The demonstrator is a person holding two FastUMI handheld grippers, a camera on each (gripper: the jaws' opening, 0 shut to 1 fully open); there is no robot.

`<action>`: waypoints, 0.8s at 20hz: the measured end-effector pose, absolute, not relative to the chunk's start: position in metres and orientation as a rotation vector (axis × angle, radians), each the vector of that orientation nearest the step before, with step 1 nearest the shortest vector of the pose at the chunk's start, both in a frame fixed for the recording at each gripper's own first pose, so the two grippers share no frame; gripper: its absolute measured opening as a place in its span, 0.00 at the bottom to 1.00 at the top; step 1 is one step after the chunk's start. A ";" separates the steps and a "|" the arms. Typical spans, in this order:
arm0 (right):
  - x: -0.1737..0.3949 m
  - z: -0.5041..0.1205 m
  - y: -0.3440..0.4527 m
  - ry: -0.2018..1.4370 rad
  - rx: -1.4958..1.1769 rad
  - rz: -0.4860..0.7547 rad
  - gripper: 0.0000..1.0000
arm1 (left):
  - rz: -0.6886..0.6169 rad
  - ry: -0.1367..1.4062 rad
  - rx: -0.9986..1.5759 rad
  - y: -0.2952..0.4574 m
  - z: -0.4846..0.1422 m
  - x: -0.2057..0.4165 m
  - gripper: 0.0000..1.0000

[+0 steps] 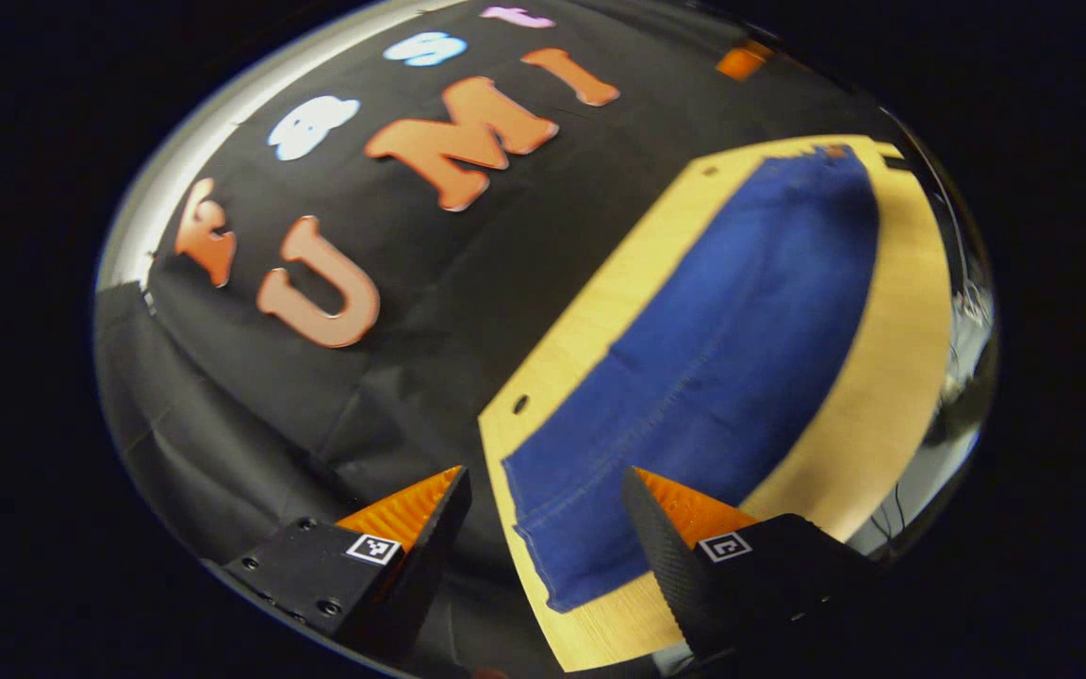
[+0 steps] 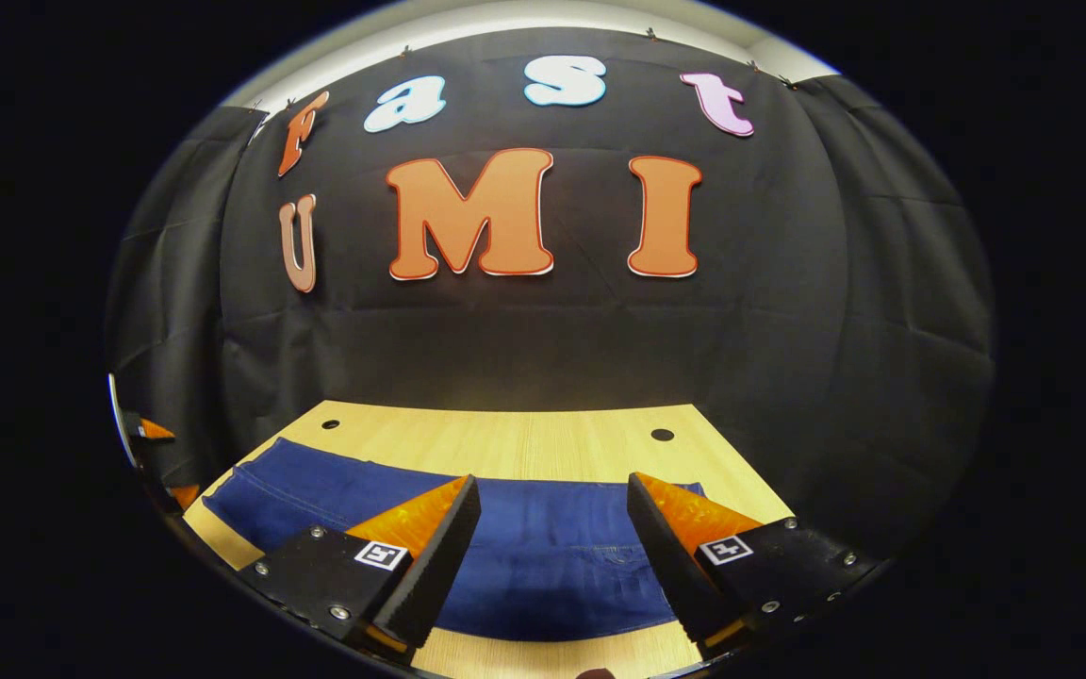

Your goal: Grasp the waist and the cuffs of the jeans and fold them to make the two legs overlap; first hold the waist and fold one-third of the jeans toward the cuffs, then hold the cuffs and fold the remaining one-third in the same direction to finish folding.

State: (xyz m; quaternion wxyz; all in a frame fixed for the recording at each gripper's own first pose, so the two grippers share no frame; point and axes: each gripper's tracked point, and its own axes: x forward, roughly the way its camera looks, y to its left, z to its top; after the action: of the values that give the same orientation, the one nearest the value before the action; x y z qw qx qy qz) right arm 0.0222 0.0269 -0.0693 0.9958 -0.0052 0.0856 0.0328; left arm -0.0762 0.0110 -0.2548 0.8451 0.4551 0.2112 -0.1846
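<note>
A: What is on the wooden table (image 2: 524, 443)?

B: Blue jeans (image 1: 722, 377). They lie flat and long on it.

A: What is the left gripper (image 1: 548, 495) doing?

B: It hangs over the near end of the jeans. Its jaws are wide open and hold nothing.

A: And the right gripper (image 2: 552, 505)?

B: It hangs over the jeans too. Its jaws are wide open and empty.

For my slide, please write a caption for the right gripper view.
Open hand-held gripper poised above blue jeans lying flat on the wooden table.
</note>
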 end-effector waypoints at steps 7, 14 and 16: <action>0.008 -0.095 -0.002 0.228 -0.001 0.015 0.97 | -0.656 0.647 1.201 0.006 -0.355 -0.119 0.99; -0.001 -0.108 -0.027 0.266 0.005 -0.032 0.96 | -0.705 0.736 1.273 0.012 -0.388 -0.105 0.99; -0.001 -0.108 -0.030 0.265 0.001 -0.039 0.96 | -0.724 0.750 1.285 0.012 -0.394 -0.100 0.99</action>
State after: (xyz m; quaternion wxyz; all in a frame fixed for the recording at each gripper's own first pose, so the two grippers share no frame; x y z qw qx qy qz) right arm -0.0014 -0.0296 -0.1082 0.9911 0.0006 0.1319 -0.0192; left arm -0.0997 0.0117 -0.3937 0.6769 0.5716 0.3335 -0.3222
